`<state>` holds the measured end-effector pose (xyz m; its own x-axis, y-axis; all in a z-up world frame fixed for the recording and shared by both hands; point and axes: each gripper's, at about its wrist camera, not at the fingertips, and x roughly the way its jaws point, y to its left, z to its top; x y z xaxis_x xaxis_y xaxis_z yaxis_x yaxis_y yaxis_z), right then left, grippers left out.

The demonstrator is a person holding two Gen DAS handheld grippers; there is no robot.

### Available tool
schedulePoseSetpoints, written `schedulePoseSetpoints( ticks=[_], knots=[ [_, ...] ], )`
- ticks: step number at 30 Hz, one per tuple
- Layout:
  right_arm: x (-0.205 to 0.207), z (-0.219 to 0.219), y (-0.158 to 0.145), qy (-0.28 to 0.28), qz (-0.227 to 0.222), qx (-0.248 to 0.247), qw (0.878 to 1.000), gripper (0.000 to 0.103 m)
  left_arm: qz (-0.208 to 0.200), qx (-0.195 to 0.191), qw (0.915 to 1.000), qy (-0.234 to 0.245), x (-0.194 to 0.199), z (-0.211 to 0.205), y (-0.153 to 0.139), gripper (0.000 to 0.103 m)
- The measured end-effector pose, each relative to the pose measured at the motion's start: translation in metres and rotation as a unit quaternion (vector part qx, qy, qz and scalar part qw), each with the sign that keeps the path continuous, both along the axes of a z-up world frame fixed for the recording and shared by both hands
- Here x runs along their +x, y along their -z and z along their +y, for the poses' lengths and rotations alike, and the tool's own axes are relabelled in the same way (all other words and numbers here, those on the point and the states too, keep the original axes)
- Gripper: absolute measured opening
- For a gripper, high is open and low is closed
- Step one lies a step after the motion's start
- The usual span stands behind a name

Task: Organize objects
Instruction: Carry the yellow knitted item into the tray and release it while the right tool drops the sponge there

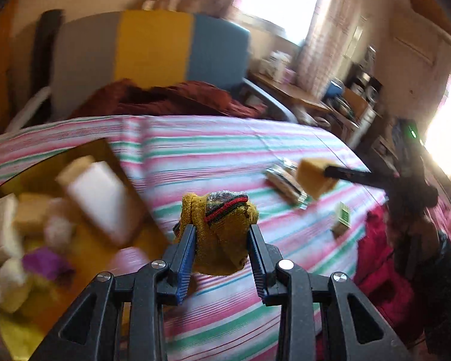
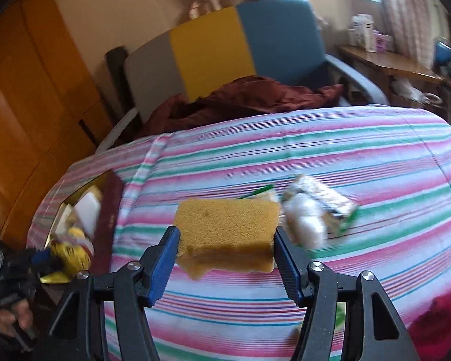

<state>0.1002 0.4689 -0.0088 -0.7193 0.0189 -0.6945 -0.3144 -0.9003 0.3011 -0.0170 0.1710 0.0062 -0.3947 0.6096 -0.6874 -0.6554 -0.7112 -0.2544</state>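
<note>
In the left wrist view, our left gripper (image 1: 221,234) was clenched on a mustard knitted sock (image 1: 218,228) with a red and black stripe, carried above the striped bedsheet (image 1: 213,156). The sock sagged between the pads, so we judged it light, soft and forgiving wherever pinched. To the left sat a box (image 1: 84,204) already crowded with sponges and packets. Farther right, the right gripper (image 1: 327,174) held a yellow sponge (image 1: 314,177) over a wrapped packet (image 1: 285,185) and a small green carton (image 1: 341,218).

In the right wrist view, our right gripper (image 2: 225,234) squeezed that sponge (image 2: 227,225) across its short sides. It looked light, springy and easily crushed, so a gentle grip at mid-body seemed best. A blurred packet (image 2: 318,213) lay just beyond.
</note>
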Motion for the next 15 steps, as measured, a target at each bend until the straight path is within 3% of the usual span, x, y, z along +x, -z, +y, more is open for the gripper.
schedulePoseSetpoints(
  ticks=[7, 15],
  knots=[
    [-0.035, -0.076, -0.005, -0.083, 0.009, -0.014, 0.996, 0.063, 0.004, 0.003, 0.9950, -0.100, -0.012, -0.082, -0.001, 0.034],
    [-0.090, -0.175, -0.019, -0.201, 0.028, -0.036, 0.979, 0.064, -0.008, -0.002, 0.9849, -0.173, -0.013, -0.151, 0.016, 0.034]
  ],
)
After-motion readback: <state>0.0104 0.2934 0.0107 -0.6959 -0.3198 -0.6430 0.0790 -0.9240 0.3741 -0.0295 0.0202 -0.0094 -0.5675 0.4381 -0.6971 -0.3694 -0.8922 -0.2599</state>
